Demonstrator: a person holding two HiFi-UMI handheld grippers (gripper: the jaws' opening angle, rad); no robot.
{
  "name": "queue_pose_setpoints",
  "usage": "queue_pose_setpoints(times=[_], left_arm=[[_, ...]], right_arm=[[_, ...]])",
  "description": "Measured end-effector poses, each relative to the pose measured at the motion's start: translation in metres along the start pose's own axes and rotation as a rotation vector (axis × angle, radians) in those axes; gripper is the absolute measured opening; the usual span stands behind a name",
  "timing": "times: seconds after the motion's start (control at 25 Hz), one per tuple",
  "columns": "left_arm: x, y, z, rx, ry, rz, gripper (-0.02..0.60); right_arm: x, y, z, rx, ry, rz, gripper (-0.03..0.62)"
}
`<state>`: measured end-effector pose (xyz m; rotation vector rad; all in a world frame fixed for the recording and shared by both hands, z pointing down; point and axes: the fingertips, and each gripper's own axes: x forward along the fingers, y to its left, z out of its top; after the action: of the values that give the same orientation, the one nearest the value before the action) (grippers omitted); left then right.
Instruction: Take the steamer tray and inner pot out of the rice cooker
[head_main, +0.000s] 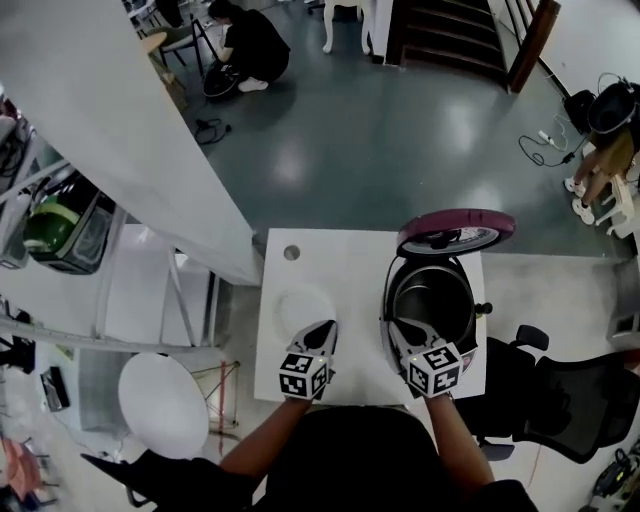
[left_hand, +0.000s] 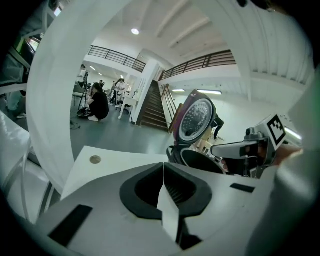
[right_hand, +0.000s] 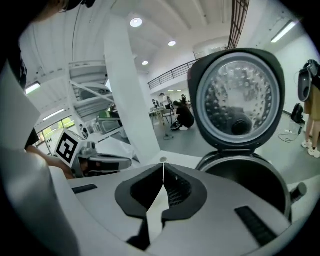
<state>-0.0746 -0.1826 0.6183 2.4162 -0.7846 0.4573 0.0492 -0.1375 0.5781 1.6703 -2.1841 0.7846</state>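
The rice cooker (head_main: 432, 300) stands open at the right of the white table (head_main: 360, 250), its purple-edged lid (head_main: 457, 229) tipped back. A grey pot wall (head_main: 452, 300) shows inside the cooker. A pale round tray (head_main: 302, 308) lies flat on the table to the left of it. My left gripper (head_main: 328, 325) hovers shut and empty by the tray's near right edge. My right gripper (head_main: 397, 325) hovers shut and empty at the cooker's near left rim. In the left gripper view the jaws (left_hand: 163, 165) meet, with the cooker (left_hand: 197, 155) ahead to the right. In the right gripper view the jaws (right_hand: 163, 166) meet before the open cooker (right_hand: 250, 175).
A small round hole (head_main: 291, 252) sits in the table's far left corner. A black office chair (head_main: 560, 400) stands at the right and a white round stool (head_main: 163, 400) at the left. A slanted white beam (head_main: 130, 130) crosses the upper left. A person (head_main: 250, 45) crouches far back.
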Motion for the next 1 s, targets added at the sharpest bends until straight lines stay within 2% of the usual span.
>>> queue_pose_setpoints(times=[0.2, 0.32, 0.52, 0.72, 0.92, 1.0], left_arm=[[0.04, -0.061, 0.009, 0.05, -0.002, -0.025, 0.006], [0.063, -0.083, 0.013, 0.076, 0.002, -0.004, 0.008], [0.092, -0.097, 0.011, 0.096, 0.036, 0.064, 0.008], [0.118, -0.109, 0.0, 0.101, 0.08, 0.124, 0.009], [0.131, -0.109, -0.008, 0.087, 0.1, 0.191, 0.009], [0.135, -0.11, -0.011, 0.094, 0.114, 0.204, 0.024]], right_arm=[[-0.061, -0.08, -0.006, 0.026, -0.029, -0.1, 0.003], [-0.087, -0.125, -0.009, 0.039, -0.044, -0.163, 0.004], [-0.103, -0.176, -0.01, 0.028, -0.024, -0.192, 0.005], [-0.1, -0.213, -0.024, 0.021, 0.051, -0.146, 0.005], [-0.087, -0.231, -0.035, -0.022, 0.107, -0.103, 0.01], [-0.083, -0.236, -0.036, -0.046, 0.127, -0.099, 0.047]])
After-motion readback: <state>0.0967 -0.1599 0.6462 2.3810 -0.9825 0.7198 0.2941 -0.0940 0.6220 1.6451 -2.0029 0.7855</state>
